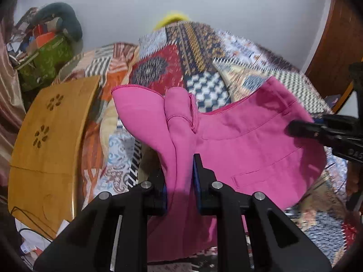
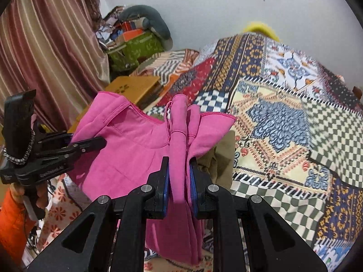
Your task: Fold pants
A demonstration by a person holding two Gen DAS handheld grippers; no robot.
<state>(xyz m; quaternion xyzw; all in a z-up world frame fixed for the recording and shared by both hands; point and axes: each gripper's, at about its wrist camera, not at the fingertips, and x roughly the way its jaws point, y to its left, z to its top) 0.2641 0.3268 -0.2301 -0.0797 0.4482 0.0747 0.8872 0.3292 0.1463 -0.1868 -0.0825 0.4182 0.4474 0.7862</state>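
Note:
Pink pants [image 1: 249,140] hang in the air between my two grippers, over a patchwork bedspread. My left gripper [image 1: 180,158] is shut on a bunched fold at one end of the waistband, pink cloth pinched between its blue pads. My right gripper [image 2: 179,161] is shut on the bunched fold at the other end of the pants [image 2: 127,149]. Each gripper shows in the other's view: the right gripper [image 1: 292,128] at the right edge of the left wrist view, the left gripper [image 2: 102,141] at the left of the right wrist view, held by a hand. The legs hang below, out of sight.
The patchwork bedspread [image 2: 283,124] covers the bed ahead. A wooden lap table [image 1: 47,145] lies on the bed's left side. A pile of bags and cloth [image 2: 133,40] sits in the corner by a striped curtain [image 2: 45,56]. A wooden door [image 1: 338,43] stands at the right.

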